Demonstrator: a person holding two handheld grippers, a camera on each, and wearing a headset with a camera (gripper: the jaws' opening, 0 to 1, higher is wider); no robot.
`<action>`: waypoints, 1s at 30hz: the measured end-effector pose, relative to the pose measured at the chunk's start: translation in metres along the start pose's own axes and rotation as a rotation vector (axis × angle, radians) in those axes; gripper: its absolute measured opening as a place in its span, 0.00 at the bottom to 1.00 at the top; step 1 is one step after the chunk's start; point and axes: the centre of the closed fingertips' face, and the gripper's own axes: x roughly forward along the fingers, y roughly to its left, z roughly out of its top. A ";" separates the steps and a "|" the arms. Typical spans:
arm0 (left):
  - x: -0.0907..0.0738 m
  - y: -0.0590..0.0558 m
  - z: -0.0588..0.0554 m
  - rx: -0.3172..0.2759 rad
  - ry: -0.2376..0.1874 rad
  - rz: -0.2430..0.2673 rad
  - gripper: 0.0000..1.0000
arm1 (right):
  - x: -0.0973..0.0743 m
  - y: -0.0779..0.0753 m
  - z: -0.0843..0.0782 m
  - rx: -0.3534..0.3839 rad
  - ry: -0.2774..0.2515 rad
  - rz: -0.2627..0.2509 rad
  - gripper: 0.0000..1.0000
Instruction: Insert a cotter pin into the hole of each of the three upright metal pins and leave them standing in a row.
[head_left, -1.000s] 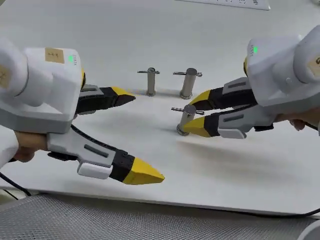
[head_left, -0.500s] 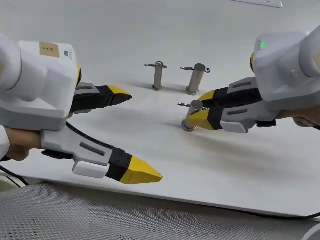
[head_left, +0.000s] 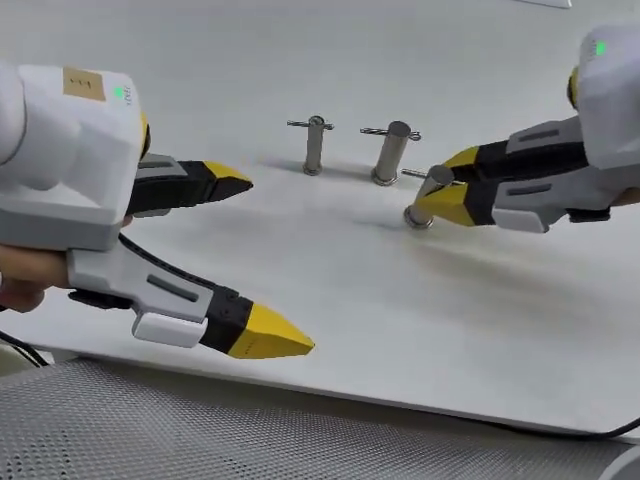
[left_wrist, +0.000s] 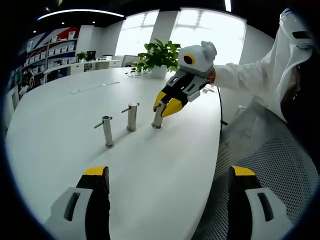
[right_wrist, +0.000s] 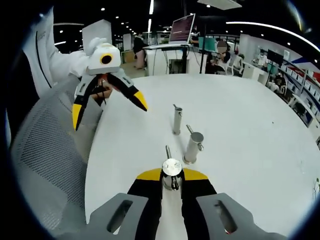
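Two upright metal pins (head_left: 315, 146) (head_left: 390, 153) stand side by side on the white table (head_left: 330, 270), each with a cotter pin through its top. The third metal pin (head_left: 424, 198), also with a cotter pin, leans to the right of them with its base at the table. My right gripper (head_left: 444, 196) is shut on it. The right gripper view has this pin (right_wrist: 171, 169) between the yellow fingertips, with the other two pins (right_wrist: 177, 120) (right_wrist: 193, 146) beyond. My left gripper (head_left: 262, 263) hangs wide open and holds nothing, well left of the pins (left_wrist: 107, 131) (left_wrist: 132, 116) (left_wrist: 158, 116).
The table's near edge (head_left: 330, 405) runs along the bottom, with a grey mesh chair (head_left: 150, 435) below it. A potted plant (left_wrist: 157, 57) stands at the far end of the table. Office desks and people sit far behind.
My right gripper went from open around the near pin to shut on it, and carried it right and back, beside the other two. The left gripper has barely moved.
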 end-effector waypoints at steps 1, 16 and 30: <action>0.000 -0.002 0.000 -0.001 0.002 0.000 0.99 | -0.003 -0.010 -0.005 0.009 0.003 -0.009 0.08; -0.004 -0.001 0.005 -0.036 0.016 0.016 0.97 | -0.005 -0.043 -0.023 -0.020 -0.001 0.001 0.08; -0.004 -0.002 0.016 -0.056 -0.012 0.018 0.95 | -0.004 -0.040 -0.021 0.034 -0.051 0.018 0.08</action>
